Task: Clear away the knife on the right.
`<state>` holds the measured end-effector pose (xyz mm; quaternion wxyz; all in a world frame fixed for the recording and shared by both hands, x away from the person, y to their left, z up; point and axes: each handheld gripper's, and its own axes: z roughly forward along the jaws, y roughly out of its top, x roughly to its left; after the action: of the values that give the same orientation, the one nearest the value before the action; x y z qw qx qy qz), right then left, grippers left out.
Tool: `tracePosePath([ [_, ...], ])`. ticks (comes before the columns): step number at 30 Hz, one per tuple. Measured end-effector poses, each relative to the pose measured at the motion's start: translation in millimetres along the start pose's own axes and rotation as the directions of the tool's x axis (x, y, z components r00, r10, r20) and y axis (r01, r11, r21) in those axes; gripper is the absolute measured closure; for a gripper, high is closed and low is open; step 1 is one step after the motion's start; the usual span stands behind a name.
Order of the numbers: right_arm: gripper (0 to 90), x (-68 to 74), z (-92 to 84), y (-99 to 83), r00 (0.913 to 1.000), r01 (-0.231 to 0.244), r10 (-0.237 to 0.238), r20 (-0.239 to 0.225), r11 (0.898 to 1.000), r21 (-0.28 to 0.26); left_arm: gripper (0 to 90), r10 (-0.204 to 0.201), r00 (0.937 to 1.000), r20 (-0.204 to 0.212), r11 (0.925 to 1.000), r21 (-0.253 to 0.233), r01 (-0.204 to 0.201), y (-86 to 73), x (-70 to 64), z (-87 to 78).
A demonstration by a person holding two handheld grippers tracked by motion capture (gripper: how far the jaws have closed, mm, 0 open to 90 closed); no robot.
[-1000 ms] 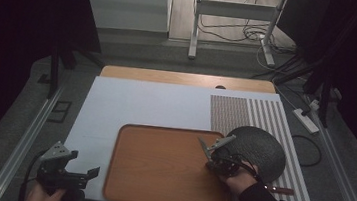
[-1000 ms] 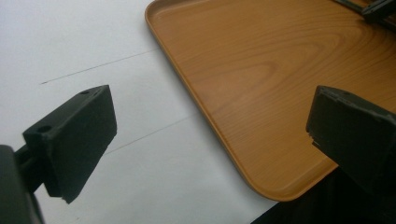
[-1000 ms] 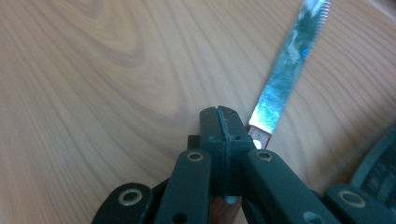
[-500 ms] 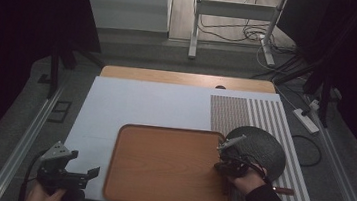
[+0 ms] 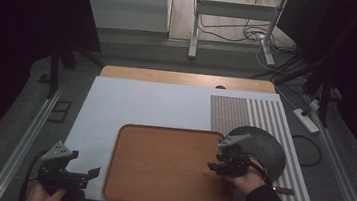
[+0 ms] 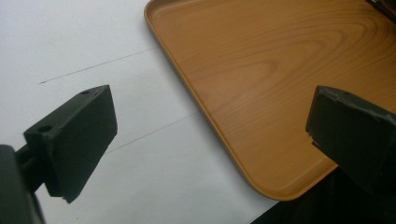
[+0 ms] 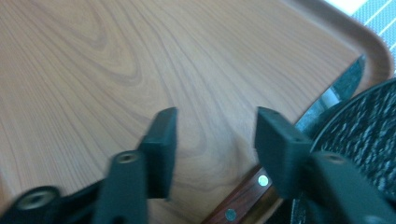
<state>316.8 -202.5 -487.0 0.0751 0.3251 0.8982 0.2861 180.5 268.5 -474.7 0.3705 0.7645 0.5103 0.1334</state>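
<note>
- Left tool (image 5: 92, 173) sits at about 7 o'clock off the counter's (image 5: 156, 105) near corner, jaws spread wide, nothing between them, aimed at the wooden tray (image 5: 158, 174).
- Right tool (image 5: 212, 167) hovers over the tray's 3 o'clock edge, jaws apart and gripping nothing.
- Knife (image 7: 299, 140) with a riveted wood handle lies along that tray edge, partly under the dark round plate (image 5: 267, 147).
- The plate rests on the striped mat (image 5: 265, 114).
</note>
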Motion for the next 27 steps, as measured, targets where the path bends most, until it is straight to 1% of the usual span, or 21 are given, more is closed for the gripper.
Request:
tracePosePath([
  [3, 34.3, 2.2, -3.9, -0.2, 1.0, 0.001, -0.001, 0.01, 1.0, -0.023, 2.8, 0.003, 1.0, -0.001, 1.0, 0.001, -0.003, 0.1, -0.1, 0.1],
  [7, 17.3, 0.4, -9.1, -1.9, 0.9991, -0.035, 0.036, 0.021, 0.998, -0.05, 2.9, 0.005, 1.0, -0.002, 1.0, 0.005, -0.005, 0.3, -0.2, 0.5],
  [8, 16.6, -0.7, -10.4, -2.7, 0.9987, -0.043, 0.044, 0.026, 0.998, -0.052, 2.9, 0.005, 1.0, -0.002, 1.0, 0.005, -0.005, 0.4, -0.3, 0.5],
  [10, 16.1, -3.5, -12.6, -5.0, 0.9985, -0.053, 0.054, 0.01, 0.997, -0.051, 3.0, 0.005, 1.0, -0.002, 1.0, 0.005, -0.005, 0.4, -0.4, 0.6],
  [11, 14.7, -4.4, -13.8, -6.1, 0.9982, -0.058, 0.059, 0.014, 0.997, -0.056, 3.0, 0.005, 1.0, -0.002, 1.0, 0.005, -0.005, 0.4, -0.5, 0.7],
  [13, 11.7, -5.8, -15.8, -7.6, 0.9984, -0.054, 0.055, 0.014, 0.996, -0.065, 3.0, 0.007, 1.0, -0.002, 1.0, 0.007, -0.007, 0.5, -0.8, 0.9],
  [16, 10.0, -6.2, -18.5, -8.9, 0.9984, -0.047, 0.05, 0.028, 0.995, -0.082, 3.2, 0.012, 0.9999, -0.004, 0.9999, 0.012, -0.012, 0.9, -1.4, 1.5],
  [19, 2.4, -7.2, -19.1, -10.8, 0.9979, -0.054, 0.057, 0.032, 0.995, -0.086, 3.2, 0.017, 0.9998, -0.005, 0.9997, 0.017, -0.017, 1.1, -1.7, 1.8],
  [21, 2.4, -8.6, -19.6, -12.7, 0.9975, -0.057, 0.06, 0.037, 0.995, -0.076, 3.2, 0.019, 0.9998, -0.005, 0.9996, 0.019, -0.019, 1.2, -1.7, 1.8],
  [24, 0.0, -9.8, -21.3, -15.1, 0.9975, -0.059, 0.061, 0.035, 0.996, -0.072, 3.2, 0.02, 0.9998, -0.006, 0.9996, 0.021, -0.019, 1.4, -2.1, 2.3],
  [27, 0.0, -9.2, -24.5, -17.7, 0.9976, -0.052, 0.055, 0.041, 0.995, -0.079, 3.3, 0.021, 0.9998, -0.007, 0.9995, 0.024, -0.021, 1.6, -2.4, 2.6],
])
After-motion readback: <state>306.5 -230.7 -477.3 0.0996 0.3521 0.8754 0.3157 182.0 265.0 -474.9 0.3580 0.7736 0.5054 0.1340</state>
